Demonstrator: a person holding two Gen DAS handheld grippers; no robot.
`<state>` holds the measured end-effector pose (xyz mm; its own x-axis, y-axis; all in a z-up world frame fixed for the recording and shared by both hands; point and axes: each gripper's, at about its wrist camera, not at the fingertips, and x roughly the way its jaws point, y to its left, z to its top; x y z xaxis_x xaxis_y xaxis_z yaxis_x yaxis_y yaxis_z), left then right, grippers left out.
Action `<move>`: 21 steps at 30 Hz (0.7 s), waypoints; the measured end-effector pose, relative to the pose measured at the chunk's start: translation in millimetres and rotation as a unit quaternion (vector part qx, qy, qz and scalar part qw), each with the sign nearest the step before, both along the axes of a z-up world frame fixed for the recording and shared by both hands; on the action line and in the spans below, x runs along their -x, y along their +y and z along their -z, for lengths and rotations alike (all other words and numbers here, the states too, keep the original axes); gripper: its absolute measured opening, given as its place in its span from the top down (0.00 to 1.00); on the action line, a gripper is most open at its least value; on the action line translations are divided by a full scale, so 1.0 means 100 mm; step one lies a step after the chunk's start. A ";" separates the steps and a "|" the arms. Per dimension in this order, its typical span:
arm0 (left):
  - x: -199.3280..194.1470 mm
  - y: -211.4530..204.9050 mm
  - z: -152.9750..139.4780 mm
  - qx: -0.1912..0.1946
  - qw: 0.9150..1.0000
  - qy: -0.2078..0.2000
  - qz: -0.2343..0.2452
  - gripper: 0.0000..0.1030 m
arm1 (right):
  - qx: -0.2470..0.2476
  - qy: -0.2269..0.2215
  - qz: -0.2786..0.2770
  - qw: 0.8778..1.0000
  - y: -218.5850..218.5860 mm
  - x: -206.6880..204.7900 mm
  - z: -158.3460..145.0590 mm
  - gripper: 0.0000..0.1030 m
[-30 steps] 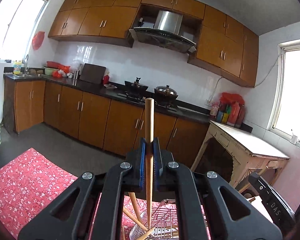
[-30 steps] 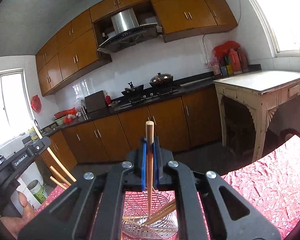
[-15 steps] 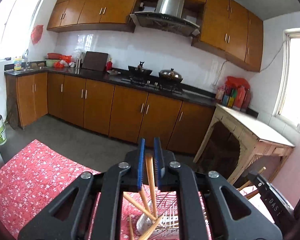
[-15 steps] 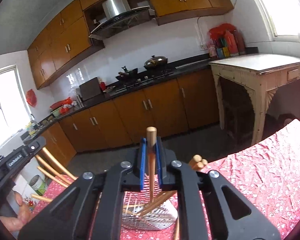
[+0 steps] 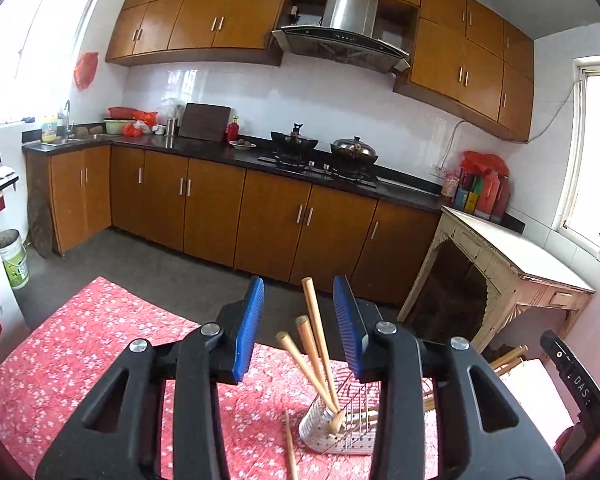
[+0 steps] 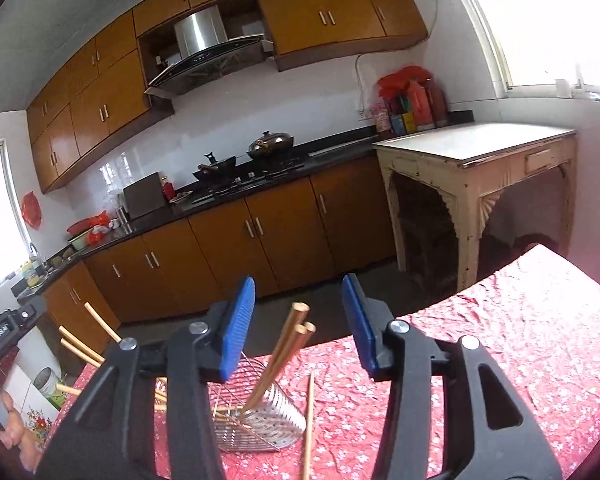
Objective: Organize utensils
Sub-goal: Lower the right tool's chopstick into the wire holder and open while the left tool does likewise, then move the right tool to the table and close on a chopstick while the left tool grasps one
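Left gripper (image 5: pixel 298 304), lower centre of the left view: blue pads parted, nothing pressed between them; the jaws have just been opening. A second ago they were clamped on an upright chopstick, which now stands free in the gap, touching neither pad. Chopsticks (image 5: pixel 314 344), three wooden ones visible here, lean up and to the left out of the holder (image 5: pixel 320 430), a perforated metal cup at the bottom centre joined to a wire rack that lies to its right. One loose stick (image 5: pixel 290 446) lies on the red floral cloth (image 5: pixel 80 344) just left of the holder. Right gripper (image 6: pixel 298 308), lower centre of the right view: pads likewise apart and gripping nothing, jaws just opened from a closed hold on a single chopstick. That stick now rests in the holder (image 6: pixel 276 412) with another, their tips side by side between the pads without contact. Both cameras now look down more than before, so the holder shows more fully. A loose stick lies on the cloth just right of the holder. The other gripper's body and a hand (image 6: pixel 14 424) appear at the lower left edge of the right view.
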<state>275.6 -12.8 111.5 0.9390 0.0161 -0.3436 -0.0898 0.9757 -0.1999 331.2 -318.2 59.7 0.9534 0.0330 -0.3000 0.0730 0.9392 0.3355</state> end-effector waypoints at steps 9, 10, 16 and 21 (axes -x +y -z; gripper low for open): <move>0.65 0.34 0.15 -0.005 1.000 0.003 0.012 0.50 | 0.010 0.056 0.018 0.998 -0.21 0.51 0.51 0.55; 0.69 0.37 0.21 -0.005 1.000 0.009 0.012 0.49 | 0.011 0.069 0.016 0.997 -0.20 0.54 0.62 0.55; 0.81 0.43 0.80 -0.021 0.997 0.072 0.023 0.47 | 0.015 0.138 -0.015 0.990 -0.01 0.59 1.26 0.55; 0.73 0.34 1.36 -0.034 0.990 0.132 0.044 0.44 | 0.023 0.182 -0.052 0.982 0.28 0.51 1.60 0.55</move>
<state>202.8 20.8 -24.2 0.8151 -0.0298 -0.5786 -0.0450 0.9924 -0.1146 280.3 -290.0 -100.1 0.7750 0.1030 -0.6236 0.0834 0.9613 0.2625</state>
